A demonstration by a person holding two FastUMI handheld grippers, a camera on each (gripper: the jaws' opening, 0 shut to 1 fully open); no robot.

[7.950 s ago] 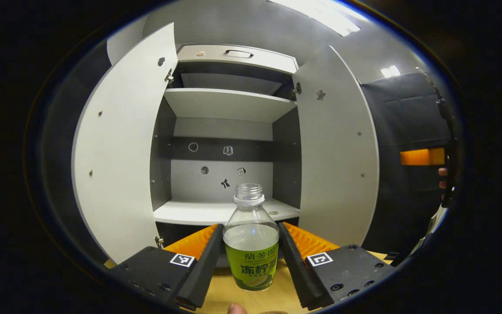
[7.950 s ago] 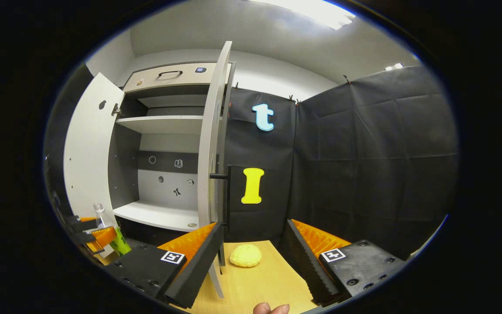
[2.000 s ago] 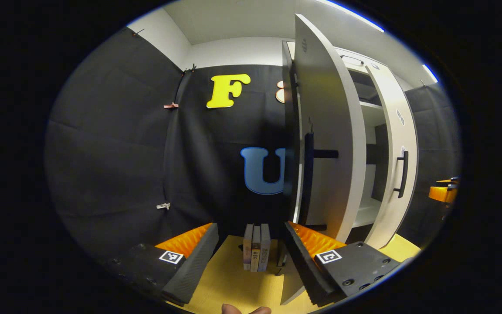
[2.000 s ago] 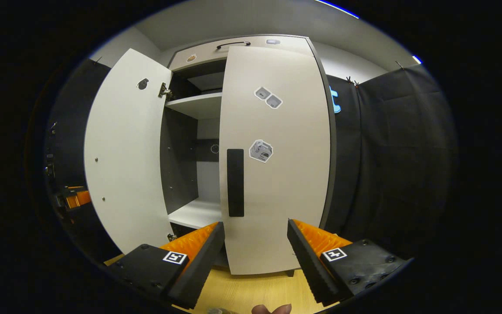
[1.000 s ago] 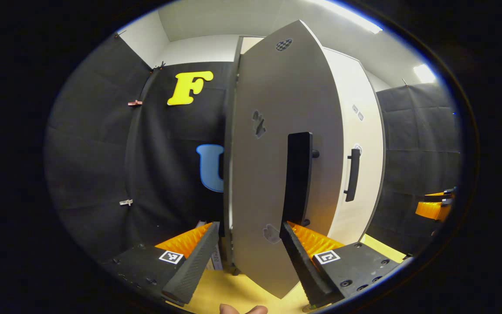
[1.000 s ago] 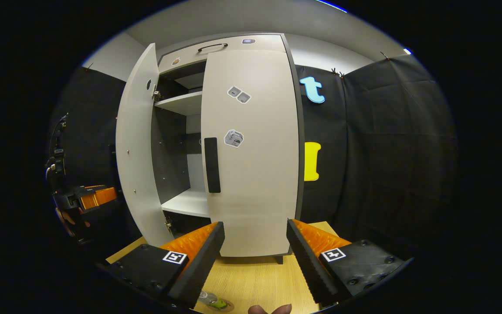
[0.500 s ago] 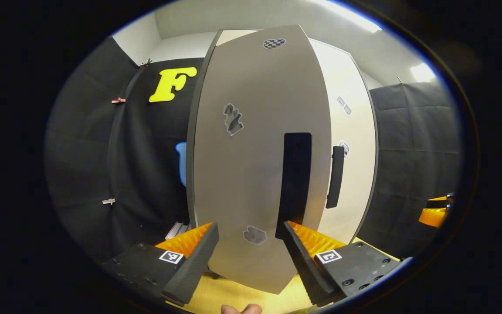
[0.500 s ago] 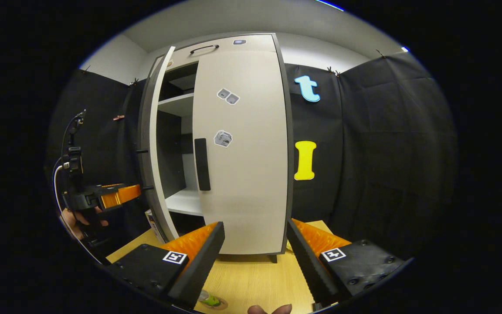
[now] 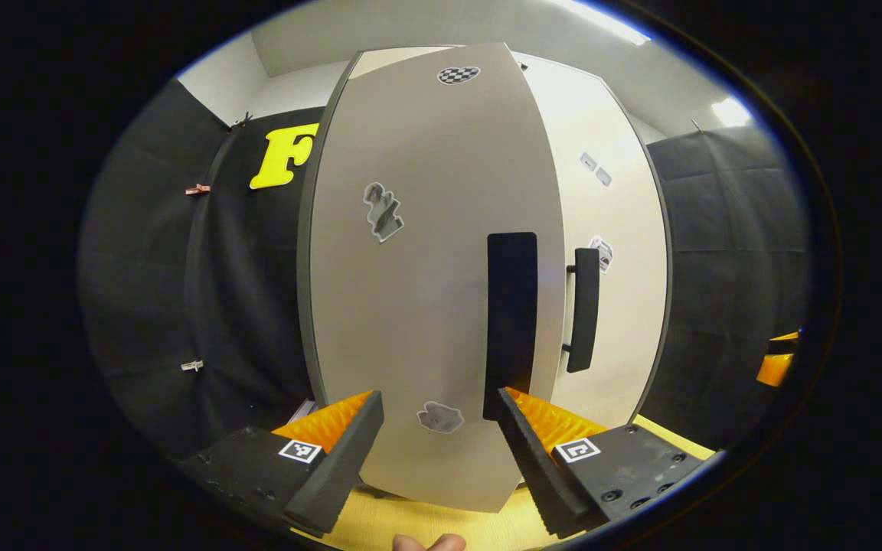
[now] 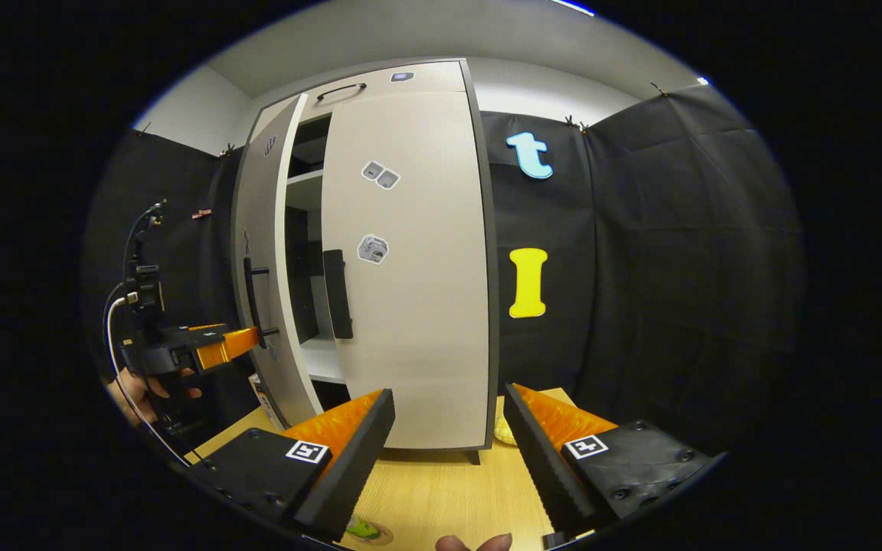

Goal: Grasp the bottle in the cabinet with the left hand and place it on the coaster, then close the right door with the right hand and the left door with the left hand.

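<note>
Left door flat matte panel, ajar, right door shut

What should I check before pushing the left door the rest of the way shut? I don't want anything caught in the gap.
1. Right door shut: ok, flat against the cabinet.
2. Left door shut: not ok, a gap remains.
3. Left gripper on the left door: ok, open, fingers straddle its face near the handle.
4. Right gripper clear of the gap: ok, open, facing the right door.
5. Bottle on the coaster: cannot tell, only a sliver shows.
</note>
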